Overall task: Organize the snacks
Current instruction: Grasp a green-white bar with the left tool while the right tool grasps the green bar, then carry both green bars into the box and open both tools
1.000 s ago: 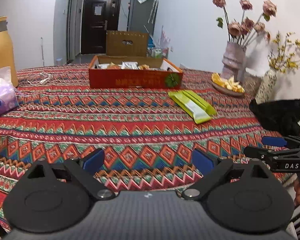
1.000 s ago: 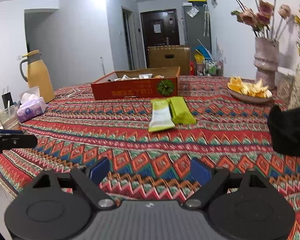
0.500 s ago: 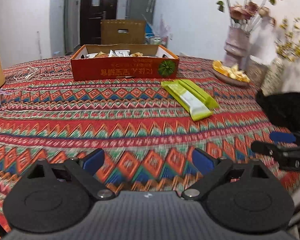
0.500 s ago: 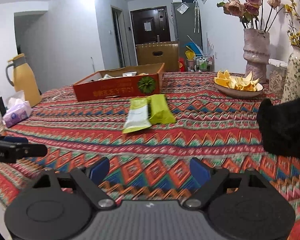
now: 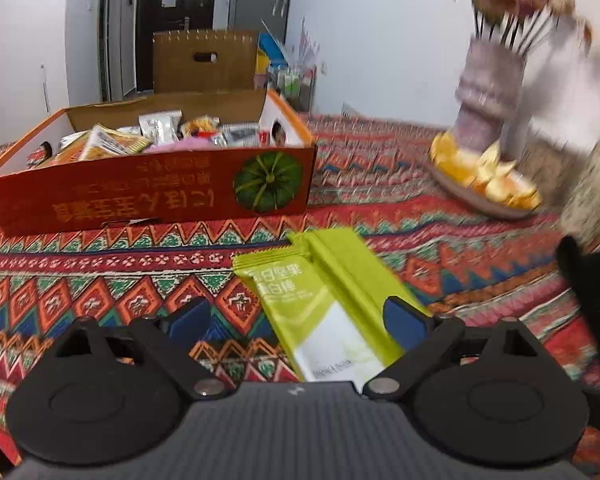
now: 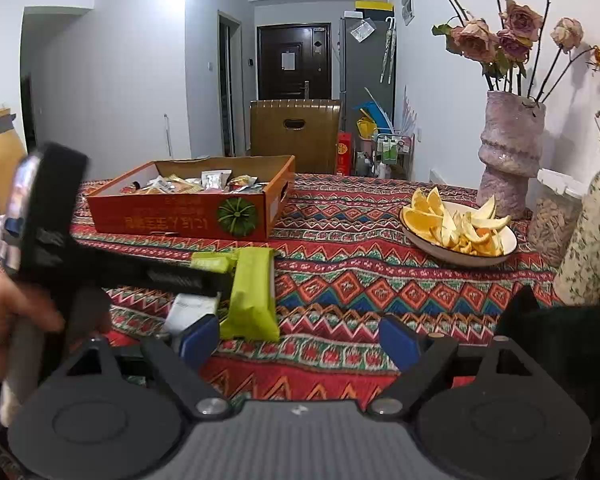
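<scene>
Two flat lime-green foil snack bars (image 5: 332, 300) lie side by side on the patterned desk; left claw (image 5: 296, 316) is closing around them, nothing pinched. Light, crinkly, slippery, so grab mid-length

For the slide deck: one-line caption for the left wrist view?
Left tool closing over green snack bars lying before the snack box.

Green snack wrapper (image 5: 300, 296) reads "每日坚果蛋白棒"; box lettering upside-down.
</scene>
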### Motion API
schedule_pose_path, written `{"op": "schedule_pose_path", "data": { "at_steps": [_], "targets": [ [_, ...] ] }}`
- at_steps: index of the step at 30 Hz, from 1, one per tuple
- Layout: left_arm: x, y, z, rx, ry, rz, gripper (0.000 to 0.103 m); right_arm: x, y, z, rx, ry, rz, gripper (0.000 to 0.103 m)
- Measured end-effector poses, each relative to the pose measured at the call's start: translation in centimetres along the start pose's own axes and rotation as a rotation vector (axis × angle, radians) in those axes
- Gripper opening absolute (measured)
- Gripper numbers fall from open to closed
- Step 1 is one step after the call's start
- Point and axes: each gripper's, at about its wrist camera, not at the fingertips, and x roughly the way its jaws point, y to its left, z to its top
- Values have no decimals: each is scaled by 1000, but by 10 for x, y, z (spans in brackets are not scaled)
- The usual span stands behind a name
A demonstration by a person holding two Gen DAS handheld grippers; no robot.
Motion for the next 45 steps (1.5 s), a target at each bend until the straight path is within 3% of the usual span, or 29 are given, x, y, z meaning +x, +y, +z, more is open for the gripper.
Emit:
{"op": "schedule_pose_path", "data": {
  "at_steps": [4,7,9,11,16,18,21,26,33,45],
  "targets": [
    [10,9,-4,-12,7,-12,89,21,-1,9,-35,15,11,86],
    [14,8,-10,34,-6,-8,86,40,1,16,-54,18,45,86],
    [13,6,-12,86,-14,16,71,60,0,25,-34,33,87,80],
    [8,12,-12,92,-11,22,64,82,1,32,-8,55,123,78],
    [10,37,-7,77,-23,35,56,135,15,36,-2,119,144,69],
    [11,44,-4,64,-29,40,40,148,23,34,-22,124,128,55],
    [9,48,-4,66,-26,28,38,156,32,29,-40,133,112,39],
    [-6,46,-11,91,-13,26,38,143,36,22,-66,133,102,36],
    [-76,55,-48,76,-35,2,38,85,48,-6,-79,140,87,34],
    [-190,90,-115,-89,-42,25,38,-33,77,-64,69,97,113,33]
  ]
}}
